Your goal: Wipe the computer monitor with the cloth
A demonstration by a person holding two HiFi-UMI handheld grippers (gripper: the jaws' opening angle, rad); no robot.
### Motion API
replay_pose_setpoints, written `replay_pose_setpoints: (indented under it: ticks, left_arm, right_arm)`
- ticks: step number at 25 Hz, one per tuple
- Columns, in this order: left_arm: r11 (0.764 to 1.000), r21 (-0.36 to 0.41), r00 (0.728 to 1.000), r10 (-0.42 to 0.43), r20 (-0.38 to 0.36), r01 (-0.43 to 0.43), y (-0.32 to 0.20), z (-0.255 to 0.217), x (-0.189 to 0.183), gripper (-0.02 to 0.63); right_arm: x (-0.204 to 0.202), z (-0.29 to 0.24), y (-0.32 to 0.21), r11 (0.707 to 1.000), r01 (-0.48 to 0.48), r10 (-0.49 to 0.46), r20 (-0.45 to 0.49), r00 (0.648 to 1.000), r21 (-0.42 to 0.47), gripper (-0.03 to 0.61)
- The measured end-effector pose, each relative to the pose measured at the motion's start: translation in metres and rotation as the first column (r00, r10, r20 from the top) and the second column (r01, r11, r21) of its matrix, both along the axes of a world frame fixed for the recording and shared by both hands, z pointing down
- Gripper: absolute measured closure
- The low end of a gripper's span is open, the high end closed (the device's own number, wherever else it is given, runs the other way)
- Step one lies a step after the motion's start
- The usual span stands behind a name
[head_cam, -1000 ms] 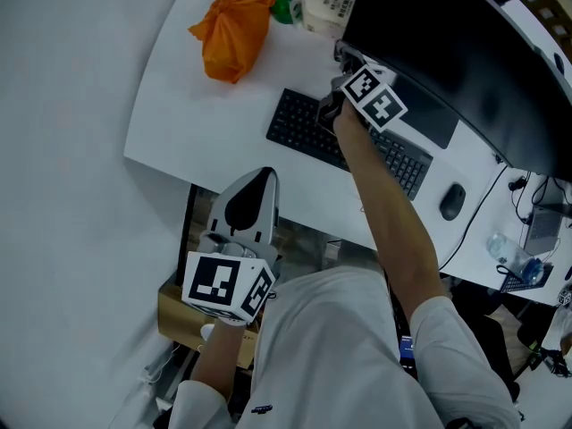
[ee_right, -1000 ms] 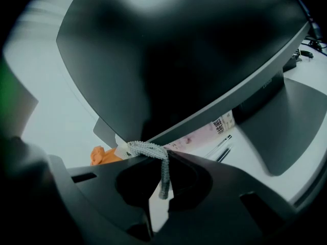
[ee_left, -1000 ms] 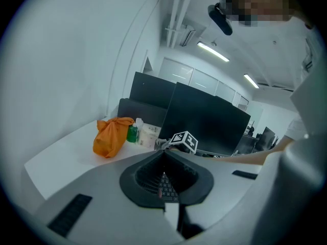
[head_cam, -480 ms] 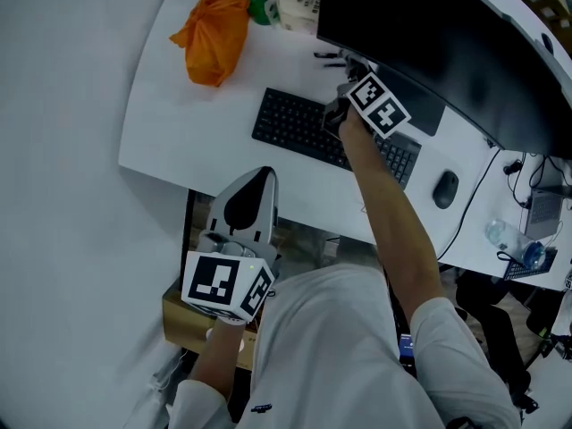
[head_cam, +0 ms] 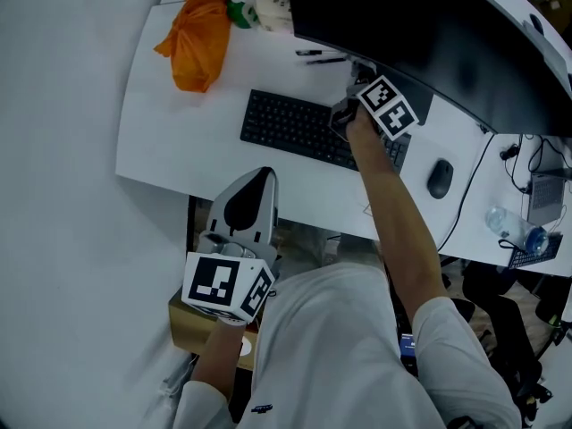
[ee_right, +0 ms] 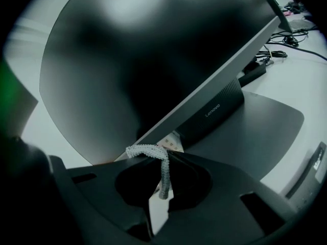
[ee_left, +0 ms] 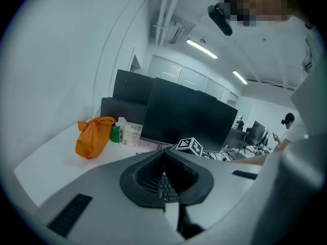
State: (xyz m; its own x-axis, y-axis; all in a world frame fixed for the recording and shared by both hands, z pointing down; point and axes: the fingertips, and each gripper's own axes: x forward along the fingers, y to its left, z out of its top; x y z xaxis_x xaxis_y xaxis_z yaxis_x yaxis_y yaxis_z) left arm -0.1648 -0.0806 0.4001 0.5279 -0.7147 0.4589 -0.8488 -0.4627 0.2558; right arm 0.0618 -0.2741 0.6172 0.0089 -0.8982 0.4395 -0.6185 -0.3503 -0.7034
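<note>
The dark monitor [head_cam: 447, 34] stands along the back of the white desk [head_cam: 179, 141]. In the right gripper view its screen [ee_right: 143, 60] fills the upper picture, close in front of the jaws. My right gripper [ee_right: 163, 157] is shut on a thin grey-white cloth [ee_right: 162, 170] that hangs between its fingertips. From the head view the right gripper [head_cam: 344, 113] sits over the keyboard's [head_cam: 295, 125] right end, below the screen's lower edge; the cloth does not show there. My left gripper [head_cam: 259, 181] is held low by the desk's front edge, shut with nothing in it [ee_left: 164, 157].
An orange bag [head_cam: 192, 38], a green bottle and a white box [head_cam: 273, 7] stand at the desk's back left. Two pens [head_cam: 322, 56] lie behind the keyboard. A mouse [head_cam: 438, 179], cables and a water bottle [head_cam: 514, 231] are at the right. The monitor's flat base [ee_right: 250, 121] spreads under the screen.
My right gripper has shifted rightward along the keyboard, under the monitor's lower edge, still holding the cloth. The head view has tipped, sliding the desk up and left. The left gripper has not moved.
</note>
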Motion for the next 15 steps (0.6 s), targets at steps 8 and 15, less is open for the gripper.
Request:
replay_pose_setpoints:
  ticks: [8, 15]
  left_arm:
    - [0.999, 0.002, 0.999, 0.035, 0.005, -0.035, 0.005, 0.0, 0.023, 0.595]
    - [0.998, 0.006, 0.998, 0.069, 0.005, -0.069, 0.008, -0.001, 0.047, 0.595]
  right_arm:
    - [0.039, 0.004, 0.018, 0.998, -0.062, 0.062, 0.024, 0.998, 0.005, 0.555]
    - [0.068, 0.006, 0.033, 0.996, -0.088, 0.088, 0.018, 0.996, 0.003, 0.555]
